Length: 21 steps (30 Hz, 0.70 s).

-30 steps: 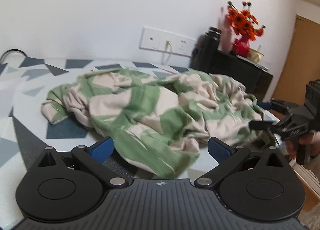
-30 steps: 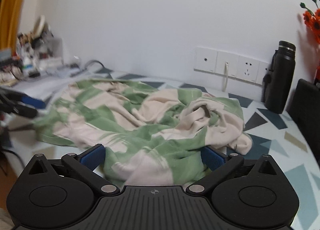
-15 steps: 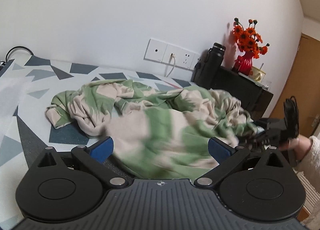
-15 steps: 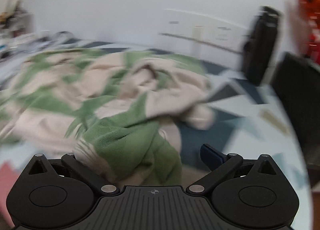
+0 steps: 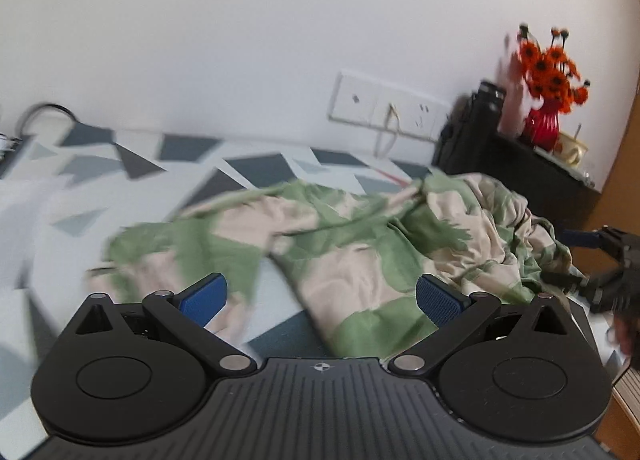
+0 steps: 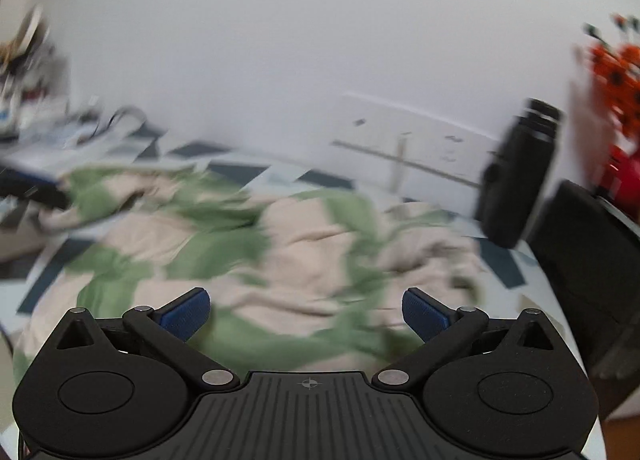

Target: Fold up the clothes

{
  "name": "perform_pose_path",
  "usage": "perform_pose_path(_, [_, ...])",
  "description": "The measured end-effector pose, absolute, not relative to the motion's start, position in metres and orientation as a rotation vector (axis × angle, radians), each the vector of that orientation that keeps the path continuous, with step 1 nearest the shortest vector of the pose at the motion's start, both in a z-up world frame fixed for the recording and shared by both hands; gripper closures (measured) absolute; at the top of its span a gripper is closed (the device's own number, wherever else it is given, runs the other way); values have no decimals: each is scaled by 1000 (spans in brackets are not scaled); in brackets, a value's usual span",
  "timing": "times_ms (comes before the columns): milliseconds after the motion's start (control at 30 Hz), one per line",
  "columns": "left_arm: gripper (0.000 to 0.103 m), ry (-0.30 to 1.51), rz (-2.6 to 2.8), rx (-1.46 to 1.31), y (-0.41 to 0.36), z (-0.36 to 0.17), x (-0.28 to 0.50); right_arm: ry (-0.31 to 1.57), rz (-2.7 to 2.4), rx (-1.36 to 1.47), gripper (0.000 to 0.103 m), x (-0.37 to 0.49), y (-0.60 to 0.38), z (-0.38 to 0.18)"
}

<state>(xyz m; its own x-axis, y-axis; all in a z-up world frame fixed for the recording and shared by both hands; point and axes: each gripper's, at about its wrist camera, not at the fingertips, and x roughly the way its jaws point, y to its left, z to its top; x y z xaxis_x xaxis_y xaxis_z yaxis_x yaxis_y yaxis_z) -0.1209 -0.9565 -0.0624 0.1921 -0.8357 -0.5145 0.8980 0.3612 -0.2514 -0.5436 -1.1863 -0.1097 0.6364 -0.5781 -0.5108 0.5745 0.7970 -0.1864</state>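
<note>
A: Green-and-beige garment [image 5: 360, 244] lies crumpled on the patterned tabletop [image 5: 248, 164], bunched toward the right edge. Not spread, no fold started.

B: Left gripper [image 5: 322, 294]?

A: Fingers wide apart, nothing between them, low over the near hem. Right gripper [image 6: 306, 310] the same: spread wide, empty, cloth just under it.

B: Risks?

A: Both views are blurred, so aim is uncertain. A pinch on this heap could catch two layers instead of one edge, and the fold would trap a twist. The garment also sits close to the table's right edge; a pull that way could drag it off.

B: Obstacles?

A: Black bottle [image 6: 516, 176] and red vase of flowers [image 5: 544, 100] stand near; a wide swing could knock them.
</note>
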Motion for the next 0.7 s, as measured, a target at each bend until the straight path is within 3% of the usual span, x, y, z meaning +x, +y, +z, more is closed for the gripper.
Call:
perform_pose_path(167, [0,715,-1243,230,-1010,-81,-137,642,-712,-68,1,-521,-1182,-132])
perform_pose_path(433, [0,613,-1120,440,-1042,-107,-163,648,-737,-4,1,-527,-1183,-145])
perform_pose_path(700, [0,637,-1114,409,-1040,-109,-148,680,-814,7,1,-507,-1181,-149])
